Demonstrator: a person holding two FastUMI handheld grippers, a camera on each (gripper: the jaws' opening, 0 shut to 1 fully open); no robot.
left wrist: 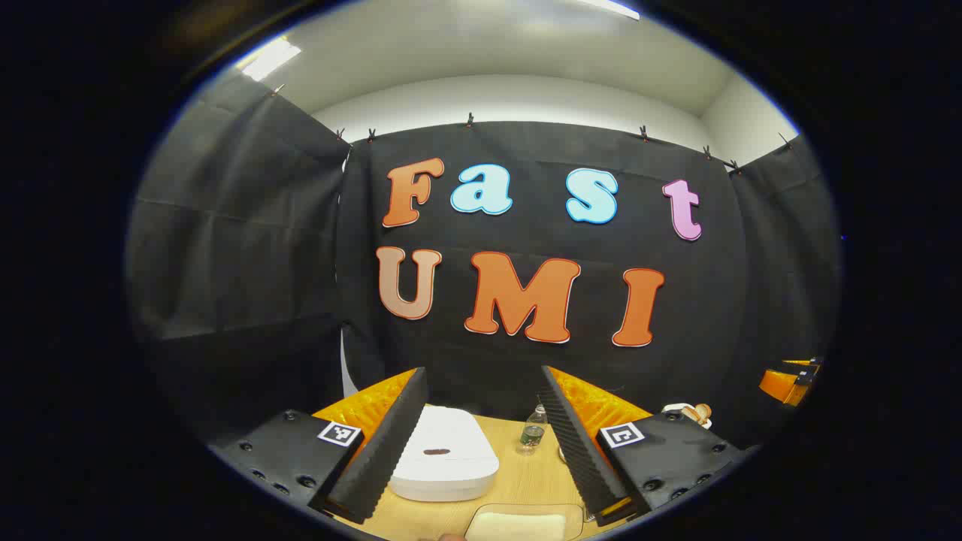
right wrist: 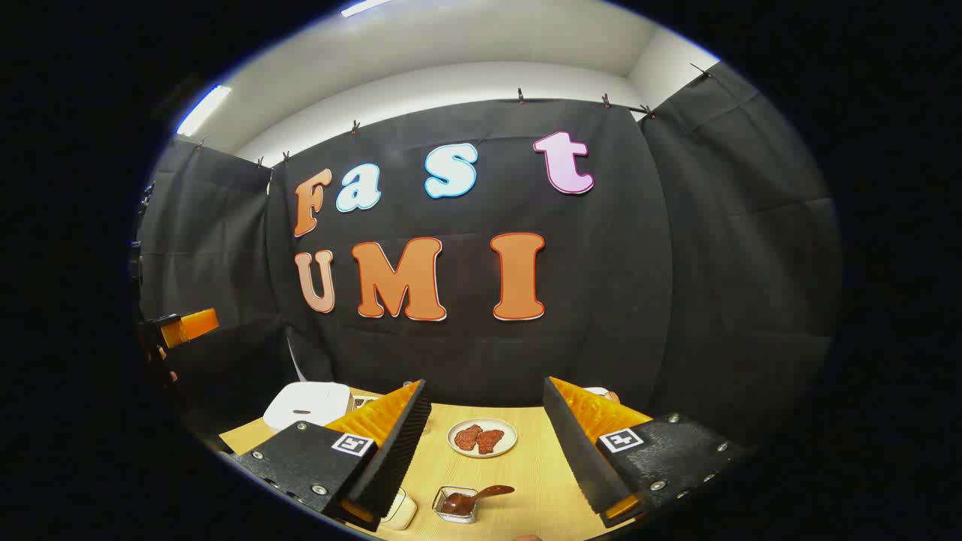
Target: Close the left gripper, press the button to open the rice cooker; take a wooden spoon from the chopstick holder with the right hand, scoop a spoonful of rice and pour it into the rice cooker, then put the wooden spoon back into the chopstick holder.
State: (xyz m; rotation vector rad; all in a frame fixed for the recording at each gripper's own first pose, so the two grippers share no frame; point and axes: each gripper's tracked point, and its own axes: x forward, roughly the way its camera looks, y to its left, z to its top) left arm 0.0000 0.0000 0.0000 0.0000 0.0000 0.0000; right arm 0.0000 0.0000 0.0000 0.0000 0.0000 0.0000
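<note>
On wood table point(left wrist: 518, 473), white rice cooker point(left wrist: 443, 454), rounded, lid shut, L gripper point(left wrist: 481, 439) open above.

No legible text or numbers. Left gripper point(left wrist: 482, 376): square black-and-white coded markers point(left wrist: 339, 433), one on each finger block, pattern only. Right gripper point(right wrist: 485, 383): likewise.

Rice cooker point(left wrist: 445, 454) on tabletop point(left wrist: 518, 481), bottle point(left wrist: 533, 430) just right of it. In right gripper view: plate point(right wrist: 482, 438) mid-tabletop holding 2 pieces; small dish point(right wrist: 456, 503) with spoon nearer camera; cooker far left.
</note>
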